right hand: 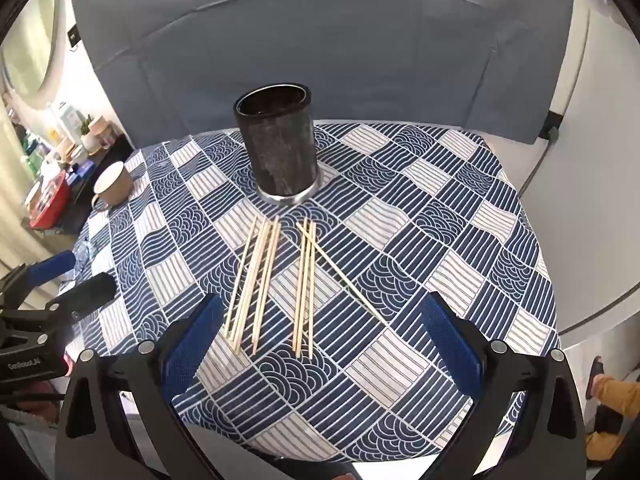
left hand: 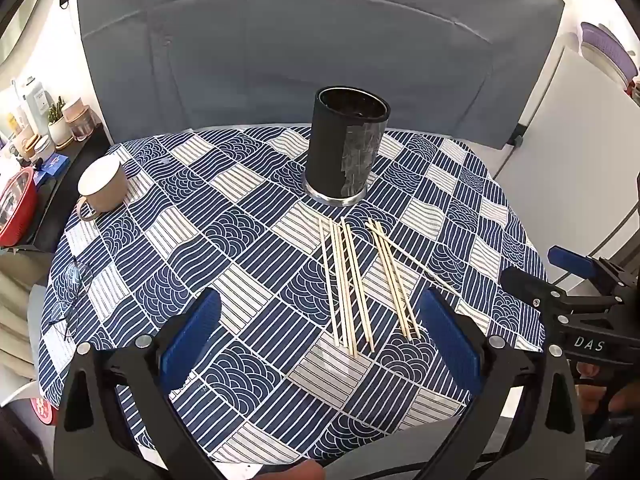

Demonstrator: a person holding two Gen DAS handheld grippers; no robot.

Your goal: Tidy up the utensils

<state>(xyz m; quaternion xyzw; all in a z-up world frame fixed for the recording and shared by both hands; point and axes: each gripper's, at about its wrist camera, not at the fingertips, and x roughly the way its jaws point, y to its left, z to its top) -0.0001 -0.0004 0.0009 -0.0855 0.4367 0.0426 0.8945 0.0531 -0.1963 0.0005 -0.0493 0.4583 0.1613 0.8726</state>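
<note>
Several pale wooden chopsticks point(left hand: 352, 280) point(right hand: 260, 280) lie in two loose bunches on the blue-and-white patterned tablecloth point(left hand: 248, 240) point(right hand: 440, 220). Behind them stands a tall dark cylindrical holder point(left hand: 346, 148) point(right hand: 280, 148) on a metal base, with nothing visible inside. My left gripper point(left hand: 320, 340) hovers open above the near part of the table, the chopsticks lying ahead between its blue pads. My right gripper point(right hand: 320, 340) is open too, over the chopsticks' near ends. In the left wrist view the right gripper point(left hand: 548, 276) shows at the right edge; the left gripper point(right hand: 76, 276) shows at the right wrist view's left edge.
A beige mug point(left hand: 102, 186) point(right hand: 114, 186) sits at the table's far left. Eyeglasses point(left hand: 72, 300) lie near the left edge. A grey backdrop point(left hand: 320, 40) rises behind the table. Shelves with jars and a red bowl point(left hand: 16, 204) stand to the left.
</note>
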